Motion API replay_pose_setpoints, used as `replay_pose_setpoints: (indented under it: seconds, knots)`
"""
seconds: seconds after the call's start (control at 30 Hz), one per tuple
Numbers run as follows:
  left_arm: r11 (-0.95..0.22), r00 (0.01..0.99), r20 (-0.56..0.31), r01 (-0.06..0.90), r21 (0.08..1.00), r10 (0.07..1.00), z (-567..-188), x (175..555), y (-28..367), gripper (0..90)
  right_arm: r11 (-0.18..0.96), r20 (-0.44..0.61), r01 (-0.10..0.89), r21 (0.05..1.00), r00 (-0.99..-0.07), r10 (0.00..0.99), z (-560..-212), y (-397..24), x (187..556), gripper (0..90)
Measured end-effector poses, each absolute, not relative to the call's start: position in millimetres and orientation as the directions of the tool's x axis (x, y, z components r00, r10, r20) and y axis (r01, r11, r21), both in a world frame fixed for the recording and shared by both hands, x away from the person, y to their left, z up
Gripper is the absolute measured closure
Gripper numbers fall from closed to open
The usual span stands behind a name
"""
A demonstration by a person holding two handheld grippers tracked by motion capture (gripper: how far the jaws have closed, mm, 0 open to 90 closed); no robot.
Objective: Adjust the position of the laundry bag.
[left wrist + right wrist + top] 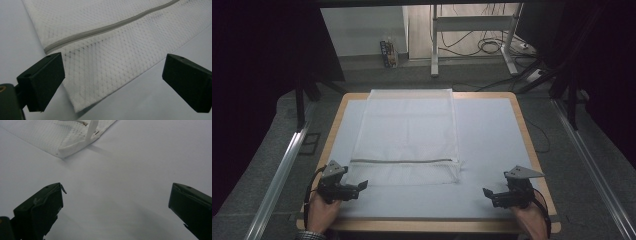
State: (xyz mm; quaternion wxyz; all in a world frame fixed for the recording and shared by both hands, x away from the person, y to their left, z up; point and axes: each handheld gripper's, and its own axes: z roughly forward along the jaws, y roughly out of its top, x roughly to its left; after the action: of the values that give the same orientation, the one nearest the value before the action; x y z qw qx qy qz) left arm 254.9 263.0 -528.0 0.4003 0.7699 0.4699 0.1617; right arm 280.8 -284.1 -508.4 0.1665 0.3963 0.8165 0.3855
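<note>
Both grippers rest at the near edge of the table (532, 150), jaws spread wide and holding nothing. Left gripper (360, 186) sits just beside the near left corner of the white mesh bag (409, 135); right gripper (488, 192) lies apart from the bag's near right corner. Across the bag runs a grey zipper (402, 161).

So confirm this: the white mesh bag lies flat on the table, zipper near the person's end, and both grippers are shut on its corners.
Not quite. The mesh bag lies flat, zipper at the near end, but the left gripper and right gripper are open, holding nothing; both gripper views show the jaws spread wide.
</note>
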Motion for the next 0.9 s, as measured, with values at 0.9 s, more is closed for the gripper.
replay_pose_setpoints:
  seconds: [0.9]
  knots:
    - [-0.240, 0.529, -0.166, 0.613, 0.753, 0.832, -527.4, 253.2, 260.1, 2.2, 0.402, 0.030, 0.491, 0.773, -0.661, 0.750, -509.5, -276.7, 282.8, 0.0]
